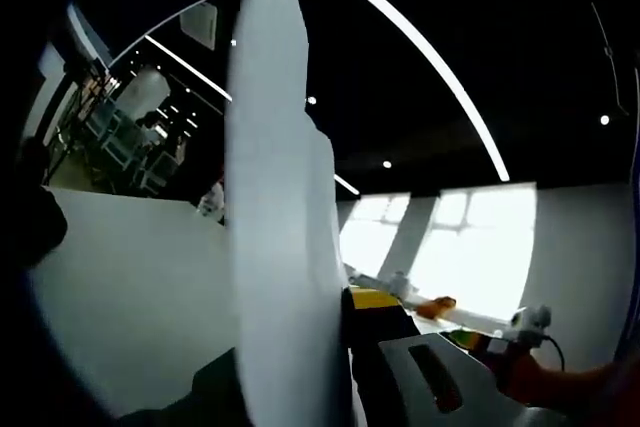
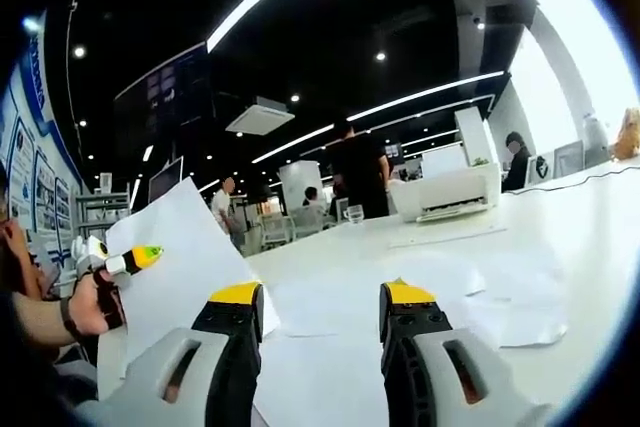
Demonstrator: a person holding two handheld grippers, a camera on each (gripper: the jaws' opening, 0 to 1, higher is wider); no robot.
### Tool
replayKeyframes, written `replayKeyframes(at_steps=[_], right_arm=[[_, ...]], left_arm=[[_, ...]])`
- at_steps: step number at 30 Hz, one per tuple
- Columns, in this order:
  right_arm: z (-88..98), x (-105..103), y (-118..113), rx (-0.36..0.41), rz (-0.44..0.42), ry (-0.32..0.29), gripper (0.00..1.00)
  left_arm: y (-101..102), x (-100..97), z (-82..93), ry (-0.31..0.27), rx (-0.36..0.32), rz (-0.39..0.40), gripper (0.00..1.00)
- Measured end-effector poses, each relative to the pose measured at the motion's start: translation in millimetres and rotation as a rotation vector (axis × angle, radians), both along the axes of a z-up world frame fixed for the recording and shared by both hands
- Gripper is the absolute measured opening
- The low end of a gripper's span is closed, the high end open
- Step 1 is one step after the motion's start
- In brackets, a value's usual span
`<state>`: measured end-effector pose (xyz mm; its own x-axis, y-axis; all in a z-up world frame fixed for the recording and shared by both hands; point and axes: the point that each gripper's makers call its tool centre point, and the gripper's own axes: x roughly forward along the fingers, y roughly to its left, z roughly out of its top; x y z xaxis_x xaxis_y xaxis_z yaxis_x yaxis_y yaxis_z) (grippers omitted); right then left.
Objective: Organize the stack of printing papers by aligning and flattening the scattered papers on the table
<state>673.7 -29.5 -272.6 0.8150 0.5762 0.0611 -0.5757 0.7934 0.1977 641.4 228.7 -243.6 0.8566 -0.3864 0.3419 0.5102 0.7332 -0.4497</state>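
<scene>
Paper takes the middle of the left gripper view: a white sheet [image 1: 275,247] stands on edge and hides most of the left hand-held gripper [image 1: 345,347]. Only one yellow-tipped jaw shows, pressed against the sheet's right face; the other jaw is covered, so it appears to pinch the sheet, though the far side cannot be seen. At lower right a person's hand [image 1: 520,372] holds the other tool, partly cut off by the edge. Behind the sheet lies the white surface [image 1: 130,287].

In the right gripper view the right hand-held gripper [image 2: 322,322] has its two yellow-tipped jaws spread apart with nothing between them, hovering over loose sheets [image 2: 440,292] scattered flat on the surface [image 2: 590,237]. At left the raised sheet [image 2: 180,262] is seen face-on, tilted, with the left hand-held gripper's green-and-yellow tip [image 2: 135,260] beside its edge and a hand [image 2: 88,312] below. A white printer [image 2: 447,192] sits far back on the surface. People stand in the dim background. Blue wall panels [image 2: 30,177] at far left carry print too small to read.
</scene>
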Motion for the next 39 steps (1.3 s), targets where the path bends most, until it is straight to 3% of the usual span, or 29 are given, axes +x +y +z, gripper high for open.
replayKeyframes(at_steps=[8, 15, 31, 34, 39], right_arm=[[-1.0, 2, -1, -0.005, -0.002, 0.002, 0.42], [-8.4, 6, 1, -0.061, -0.009, 0.018, 0.43], [-13.4, 23, -14, -0.064, -0.068, 0.049, 0.44], [-15.0, 23, -12, -0.088, -0.069, 0.047, 0.44], [-25.4, 30, -8, -0.212, -0.070, 0.046, 0.49]], left_arm=[[-1, -0.5, 0.2, -0.001, -0.002, -0.005, 0.06], [-3, -0.7, -0.2, -0.002, 0.014, -0.011, 0.06], [-4, -0.5, -0.8, -0.002, 0.026, -0.013, 0.06], [-4, -0.5, -0.8, -0.002, 0.024, -0.013, 0.06], [-5, -0.6, -1.0, -0.003, 0.031, -0.015, 0.06]])
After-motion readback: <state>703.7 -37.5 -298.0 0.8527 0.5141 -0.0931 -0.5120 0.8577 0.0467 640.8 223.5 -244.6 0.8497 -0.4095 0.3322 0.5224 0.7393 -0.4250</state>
